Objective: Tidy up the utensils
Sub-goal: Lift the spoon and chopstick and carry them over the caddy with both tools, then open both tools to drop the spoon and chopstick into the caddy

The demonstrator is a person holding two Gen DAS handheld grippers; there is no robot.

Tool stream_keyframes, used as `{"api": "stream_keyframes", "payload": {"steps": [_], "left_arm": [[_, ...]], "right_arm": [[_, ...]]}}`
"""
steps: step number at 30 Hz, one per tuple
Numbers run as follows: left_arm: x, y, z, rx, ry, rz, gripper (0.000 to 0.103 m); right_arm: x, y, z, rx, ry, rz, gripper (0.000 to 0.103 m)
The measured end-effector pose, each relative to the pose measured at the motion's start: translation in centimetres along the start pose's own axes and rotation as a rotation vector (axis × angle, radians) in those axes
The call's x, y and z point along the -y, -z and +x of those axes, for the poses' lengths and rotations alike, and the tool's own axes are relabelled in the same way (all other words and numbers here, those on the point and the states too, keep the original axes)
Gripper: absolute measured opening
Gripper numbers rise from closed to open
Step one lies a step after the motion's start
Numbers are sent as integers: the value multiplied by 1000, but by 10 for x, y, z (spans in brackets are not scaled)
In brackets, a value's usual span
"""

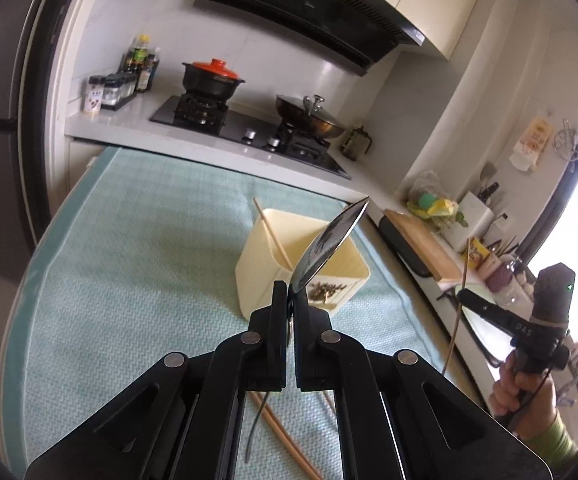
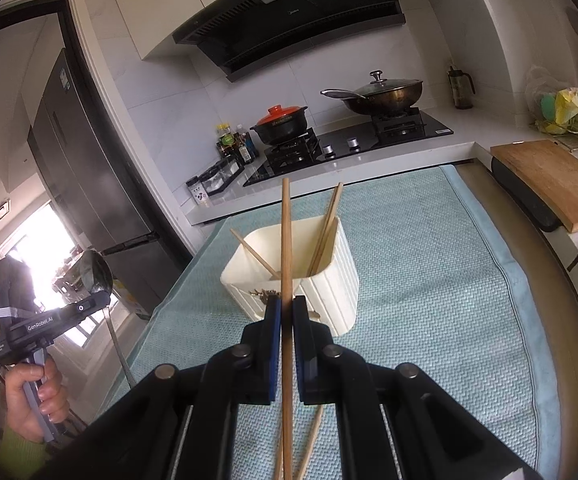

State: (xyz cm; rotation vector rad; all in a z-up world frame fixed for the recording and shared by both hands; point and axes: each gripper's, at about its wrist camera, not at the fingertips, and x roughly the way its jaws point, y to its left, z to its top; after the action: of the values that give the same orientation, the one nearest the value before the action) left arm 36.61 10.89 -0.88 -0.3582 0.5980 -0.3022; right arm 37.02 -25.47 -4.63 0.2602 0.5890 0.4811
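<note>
My left gripper (image 1: 290, 294) is shut on a metal spoon (image 1: 329, 246), bowl pointing up, held above the teal mat just before the cream utensil holder (image 1: 265, 280). My right gripper (image 2: 287, 306) is shut on a wooden chopstick (image 2: 285, 240), held upright in front of the holder (image 2: 329, 292). The holder has chopsticks (image 2: 323, 236) leaning in it. Loose chopsticks (image 1: 285, 436) lie on the mat under the left gripper. The left gripper and its spoon (image 2: 95, 272) show at the left of the right wrist view; the right gripper (image 1: 465, 294) shows at the right of the left wrist view.
A teal mat (image 2: 429, 280) covers the table. Behind it is a white counter with a gas hob (image 2: 349, 144), a red-lidded pot (image 2: 283, 120) and a wok (image 2: 381, 94). A wooden cutting board (image 2: 553, 180) lies at the right. A fridge (image 2: 85, 184) stands left.
</note>
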Motion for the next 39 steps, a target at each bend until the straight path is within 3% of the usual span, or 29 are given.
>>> {"api": "stream_keyframes", "payload": {"steps": [14, 19, 24, 27, 30, 39], "left_arm": [[10, -74, 26, 84, 68, 9, 0], [26, -108, 69, 53, 95, 34, 0], [35, -126, 103, 108, 110, 43, 0], [35, -124, 124, 137, 105, 38, 0], [31, -114, 144, 145, 88, 37, 0], [8, -61, 182, 64, 36, 34, 0]], "right_arm": [[-14, -82, 36, 125, -15, -109, 6], [-24, -116, 83, 73, 4, -161, 6], [-38, -143, 104, 179, -17, -217, 6], [-40, -143, 118, 224, -18, -251, 6], [-32, -131, 137, 213, -23, -237, 6], [-6, -85, 168, 146, 19, -239, 6]]}}
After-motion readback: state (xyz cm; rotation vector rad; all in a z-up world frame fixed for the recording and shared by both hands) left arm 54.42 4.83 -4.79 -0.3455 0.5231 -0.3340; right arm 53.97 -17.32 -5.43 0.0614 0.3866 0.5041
